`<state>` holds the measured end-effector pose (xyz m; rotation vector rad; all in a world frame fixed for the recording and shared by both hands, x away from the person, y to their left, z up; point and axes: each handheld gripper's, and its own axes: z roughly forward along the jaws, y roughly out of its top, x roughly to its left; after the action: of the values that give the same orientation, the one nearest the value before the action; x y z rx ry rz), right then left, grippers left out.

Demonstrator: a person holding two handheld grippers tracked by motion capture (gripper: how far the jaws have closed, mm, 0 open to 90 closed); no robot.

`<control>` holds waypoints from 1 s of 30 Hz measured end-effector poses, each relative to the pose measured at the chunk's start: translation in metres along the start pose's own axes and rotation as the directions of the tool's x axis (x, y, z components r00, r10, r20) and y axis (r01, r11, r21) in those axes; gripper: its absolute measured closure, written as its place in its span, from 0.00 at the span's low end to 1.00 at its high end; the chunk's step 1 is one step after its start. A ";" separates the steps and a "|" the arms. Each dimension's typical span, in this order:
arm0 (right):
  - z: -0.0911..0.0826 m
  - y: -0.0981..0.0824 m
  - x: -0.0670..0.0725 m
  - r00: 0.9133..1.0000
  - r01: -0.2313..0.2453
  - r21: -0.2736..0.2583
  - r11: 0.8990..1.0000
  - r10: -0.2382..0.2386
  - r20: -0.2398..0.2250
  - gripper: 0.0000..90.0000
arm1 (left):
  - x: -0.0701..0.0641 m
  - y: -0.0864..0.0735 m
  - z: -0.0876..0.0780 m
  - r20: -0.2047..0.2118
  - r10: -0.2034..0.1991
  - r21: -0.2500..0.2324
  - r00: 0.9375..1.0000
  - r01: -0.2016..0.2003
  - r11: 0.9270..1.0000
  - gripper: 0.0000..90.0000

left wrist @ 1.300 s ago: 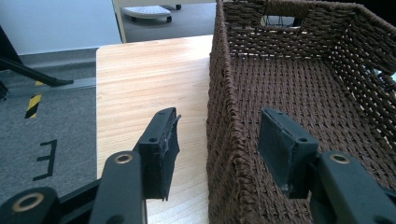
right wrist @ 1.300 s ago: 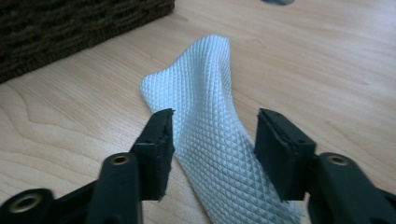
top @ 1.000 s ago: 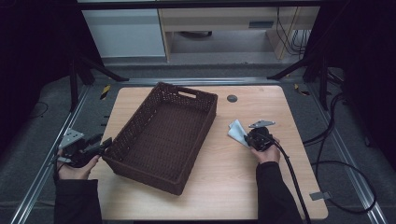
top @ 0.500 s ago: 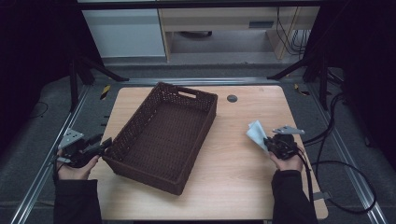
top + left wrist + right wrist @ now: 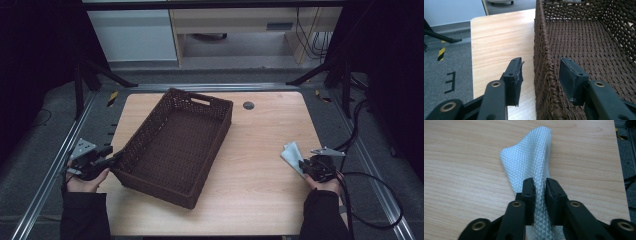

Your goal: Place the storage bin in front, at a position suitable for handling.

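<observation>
Quickly, high view first: we see the left gripper [image 5: 116, 159] at the near left corner of the wicker basket [image 5: 175, 145], its fingertips right at the basket's rim. The right gripper [image 5: 303, 165] sits near the table's [image 5: 260, 150] right edge, with the pale cloth [image 5: 292, 152] bunched on the table just ahead of its fingertips. Both hands enter from the bottom, well apart, basket between them.

Left gripper view: we see the jaws straddling the basket's [image 5: 584, 42] woven side wall, one finger [image 5: 514, 75] outside over the wood, the other inside over the basket floor. The jaws have just been closing; a gap shows between the wall and the outside finger, and we cannot tell if the inside pad touches the weave.

Right gripper view: we see the textured white cloth [image 5: 531, 160] running up between the two fingers [image 5: 528, 192] and fanning out on the table [image 5: 461, 170] beyond the fingertips. The jaws have just been opening, cloth between them; the fingers stand narrowly apart and lie close against the fold, grip looks loosened.
</observation>
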<state>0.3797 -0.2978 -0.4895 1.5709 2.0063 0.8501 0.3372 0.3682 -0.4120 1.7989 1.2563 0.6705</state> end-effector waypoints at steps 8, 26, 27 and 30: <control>-0.009 0.007 0.003 1.000 0.015 -0.086 0.996 -0.016 -0.006 0.65 | -0.001 -0.003 0.004 0.042 -0.021 0.025 0.999 0.020 0.999 0.77; -0.039 0.053 0.075 0.977 0.054 -0.267 0.962 -0.107 -0.187 0.49 | -0.027 -0.006 0.009 0.058 0.012 0.035 0.998 -0.014 0.999 0.87; -0.040 0.055 0.081 0.974 0.053 -0.270 0.961 -0.110 -0.200 0.48 | -0.030 -0.006 0.009 0.056 0.018 0.035 0.998 -0.020 0.999 0.86; -0.039 0.060 0.097 0.966 0.050 -0.278 0.959 -0.117 -0.229 0.47 | -0.037 -0.006 0.011 0.047 0.032 0.033 0.998 -0.034 0.999 0.85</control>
<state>0.3704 -0.2017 -0.4170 1.2706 2.0004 1.2754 0.3299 0.3312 -0.4215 1.8561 1.2161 0.6258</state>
